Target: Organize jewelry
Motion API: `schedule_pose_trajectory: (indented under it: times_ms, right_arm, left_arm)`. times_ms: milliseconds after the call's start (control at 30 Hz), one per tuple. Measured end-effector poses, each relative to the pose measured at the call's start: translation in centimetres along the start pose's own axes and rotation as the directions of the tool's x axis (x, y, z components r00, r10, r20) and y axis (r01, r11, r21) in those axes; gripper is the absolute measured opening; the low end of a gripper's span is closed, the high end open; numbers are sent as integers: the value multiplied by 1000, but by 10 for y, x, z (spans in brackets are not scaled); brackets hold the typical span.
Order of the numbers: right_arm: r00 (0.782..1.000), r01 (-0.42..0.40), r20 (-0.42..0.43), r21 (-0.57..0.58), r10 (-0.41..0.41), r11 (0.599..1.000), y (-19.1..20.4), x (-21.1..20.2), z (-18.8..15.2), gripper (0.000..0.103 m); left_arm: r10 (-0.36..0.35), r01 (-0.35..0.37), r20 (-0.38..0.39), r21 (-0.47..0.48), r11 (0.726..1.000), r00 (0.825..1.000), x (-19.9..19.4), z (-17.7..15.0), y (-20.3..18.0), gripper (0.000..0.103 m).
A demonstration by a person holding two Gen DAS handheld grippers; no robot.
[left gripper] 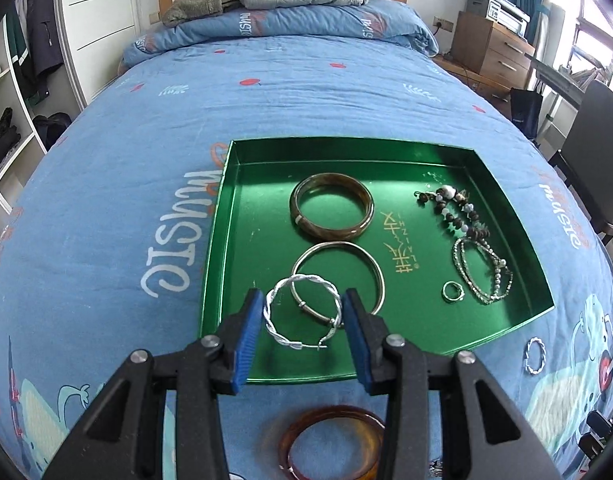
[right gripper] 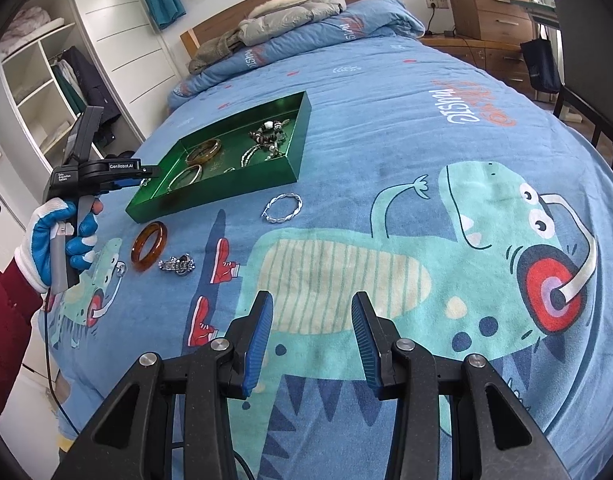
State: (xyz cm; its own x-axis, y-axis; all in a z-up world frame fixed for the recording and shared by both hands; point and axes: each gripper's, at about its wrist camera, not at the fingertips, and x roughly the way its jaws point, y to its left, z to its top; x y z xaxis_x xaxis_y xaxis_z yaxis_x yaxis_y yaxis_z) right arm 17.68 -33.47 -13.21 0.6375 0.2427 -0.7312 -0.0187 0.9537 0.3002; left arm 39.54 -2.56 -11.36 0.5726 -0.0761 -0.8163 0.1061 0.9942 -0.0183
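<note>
A green tray (left gripper: 222, 248) lies on the bed and holds a brown bangle (left gripper: 331, 211), a silver bangle (left gripper: 346, 276), a bead bracelet (left gripper: 454, 210), chains (left gripper: 482, 276) and a ring (left gripper: 453, 291). My left gripper (left gripper: 304, 312) is shut on a twisted silver bangle (left gripper: 302, 312), held across its width over the tray's near edge. An amber bangle (left gripper: 332, 440) lies on the bed below it. My right gripper (right gripper: 312, 336) is open and empty above the bedcover. In the right wrist view I see the tray (right gripper: 226, 188), another twisted silver bangle (right gripper: 283, 208), the amber bangle (right gripper: 148, 246) and a silver clump (right gripper: 177, 265).
A small ring (right gripper: 121, 269) lies by the gloved hand (right gripper: 56, 240) that holds the left gripper. A twisted silver bangle (left gripper: 535, 356) lies on the bed right of the tray. A folded duvet and jackets (left gripper: 282, 12) sit at the headboard. A chair (left gripper: 594, 152) stands right of the bed.
</note>
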Motion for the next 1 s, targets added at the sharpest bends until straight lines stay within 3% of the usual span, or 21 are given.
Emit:
schedule_pose_trajectory:
  times_ms: [200,367,633,1000]
  right_arm:
    - [1000,9,1,-21,-9,1000,10,-8,-5,41]
    - [1000,24,6,-8,-24,1000,5,-12,-3,41]
    - [1000,3,21,-42,-2,999,22,-18,-2,41]
    - [1000,-19,19,-86,21,996,42,-22,-7,41]
  left_arm:
    - [-24,21,-66,-37,999,998,25,-9,5,39]
    - [-50,46,-58,-65,997,997,19,-9,14,39]
    - [-49,52,63,-47,998,997,-43,-13,35,39]
    - [-37,45,111,-70,997,993,-104,-80,87,39]
